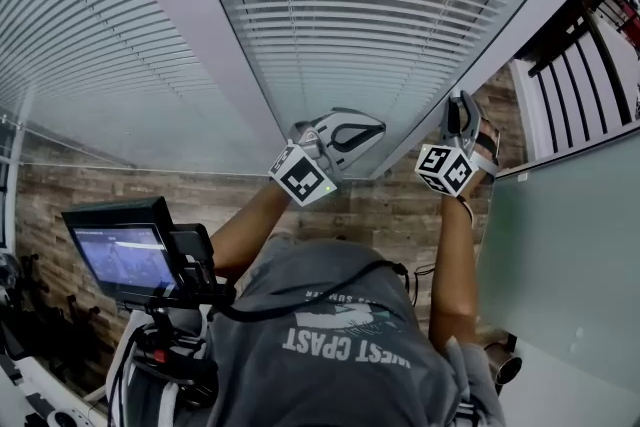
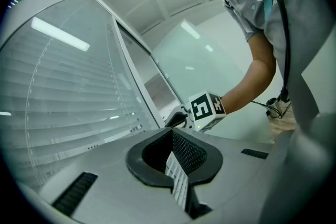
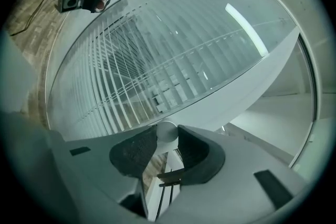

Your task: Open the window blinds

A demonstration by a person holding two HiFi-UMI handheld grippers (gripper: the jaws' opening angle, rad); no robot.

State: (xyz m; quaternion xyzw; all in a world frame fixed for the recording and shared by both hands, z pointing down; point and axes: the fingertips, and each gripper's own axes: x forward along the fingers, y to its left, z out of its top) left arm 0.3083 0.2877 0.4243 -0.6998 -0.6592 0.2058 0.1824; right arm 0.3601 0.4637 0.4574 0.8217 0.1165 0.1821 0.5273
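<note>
White slatted blinds [image 1: 350, 5] hang behind glass, their slats turned nearly flat against the pane. My right gripper [image 1: 462, 100] is raised to the white window frame [image 1: 520, 25] at the blinds' right edge. In the right gripper view its pads [image 3: 191, 152] are shut on a small round white knob [image 3: 167, 131] on that frame. My left gripper [image 1: 378, 128] is held level a little to the left, near the glass, with its fingertips together and nothing between them. The left gripper view shows the shut tips [image 2: 172, 131], the blinds [image 2: 68, 113] and the right gripper's marker cube [image 2: 206, 110] beyond.
A wide white mullion [image 1: 190, 35] separates this pane from another blind-covered pane at the left. A frosted glass partition [image 1: 570, 255] stands at the right. A small monitor on a rig [image 1: 125, 255] sits low at the left above the wood-pattern floor [image 1: 380, 205].
</note>
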